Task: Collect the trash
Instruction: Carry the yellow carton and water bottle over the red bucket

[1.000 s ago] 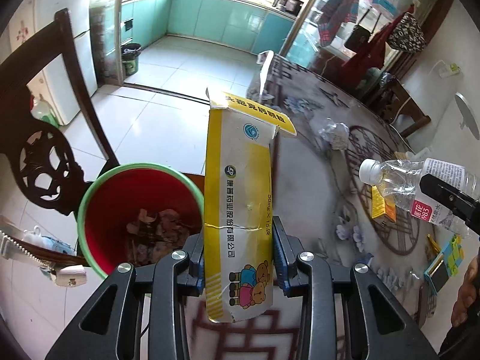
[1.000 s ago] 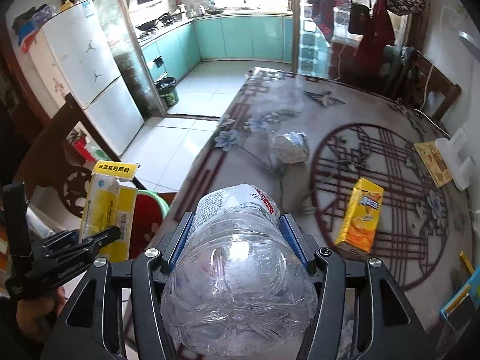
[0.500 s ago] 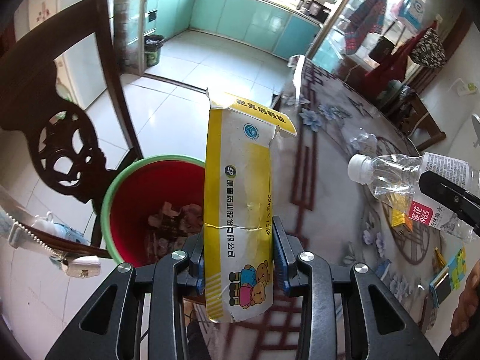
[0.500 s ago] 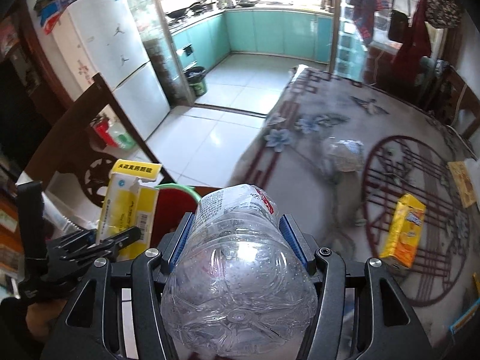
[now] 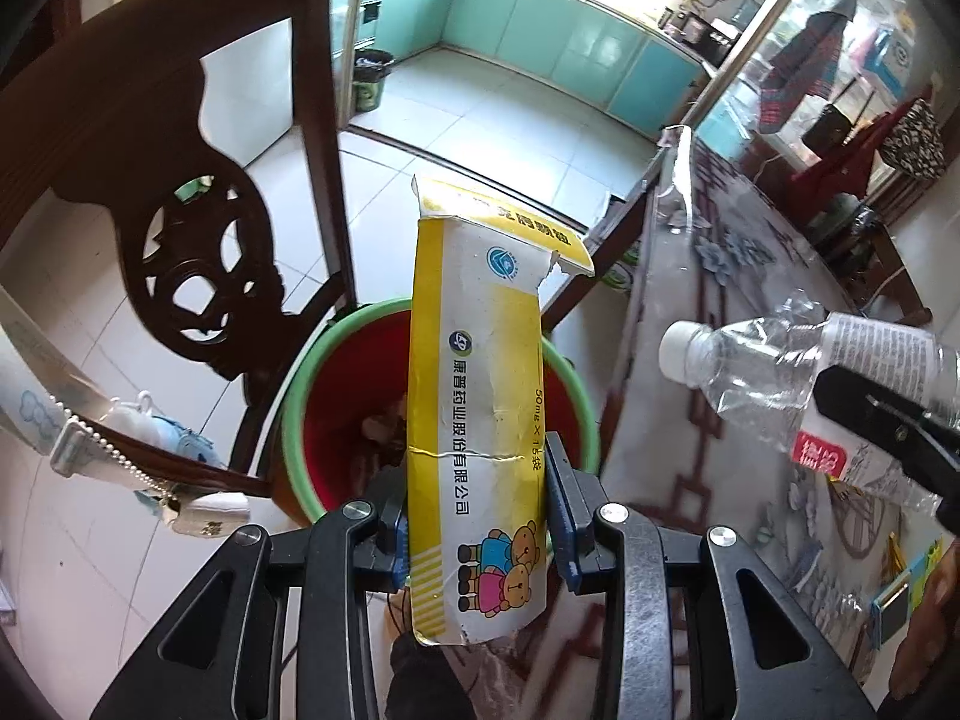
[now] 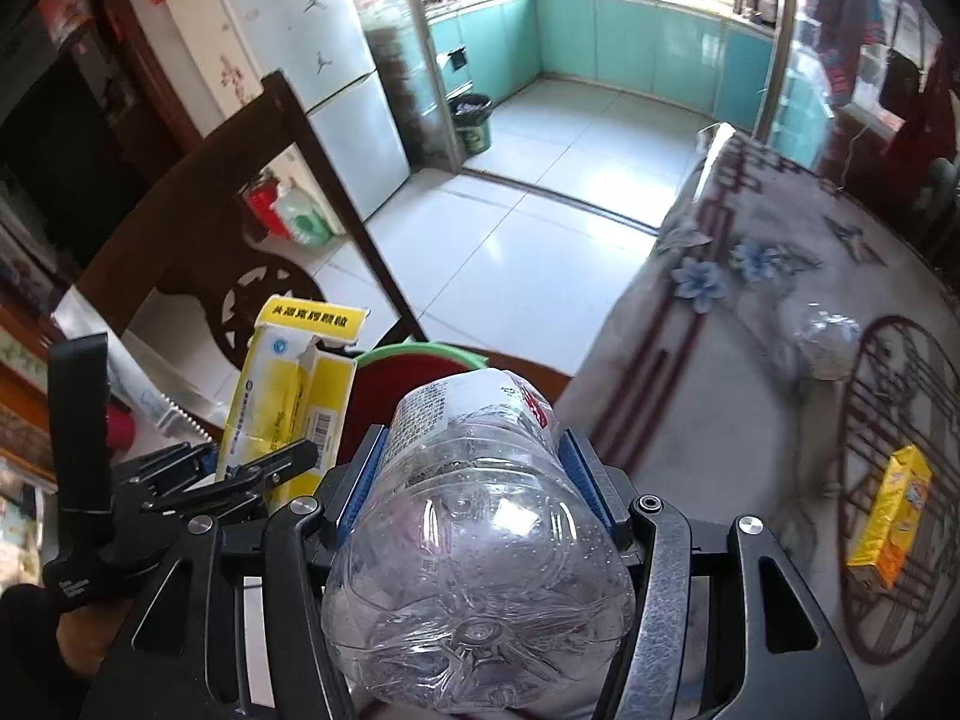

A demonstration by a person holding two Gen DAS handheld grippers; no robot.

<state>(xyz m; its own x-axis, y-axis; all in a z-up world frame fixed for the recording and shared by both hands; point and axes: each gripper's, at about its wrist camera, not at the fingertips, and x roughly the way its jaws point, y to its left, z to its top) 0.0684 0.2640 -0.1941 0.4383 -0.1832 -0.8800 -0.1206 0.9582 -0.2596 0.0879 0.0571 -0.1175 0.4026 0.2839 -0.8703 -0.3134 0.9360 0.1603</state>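
Left gripper (image 5: 477,516) is clamped on a torn, creased yellow cardboard box (image 5: 480,384) above the round red bin (image 5: 360,396). Right gripper (image 6: 474,486) squeezes a crinkly clear plastic bottle (image 6: 474,540).

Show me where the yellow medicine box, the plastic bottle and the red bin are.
yellow medicine box (image 5: 474,372), left wrist view, front panel.
plastic bottle (image 6: 474,570), right wrist view, clear base.
red bin (image 5: 348,384), left wrist view, inner wall.

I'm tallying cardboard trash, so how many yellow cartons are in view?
2. One tall yellow carton is clamped in the left gripper above the red bin. A smaller yellow box lies on the table. Others may be hidden outside these views.
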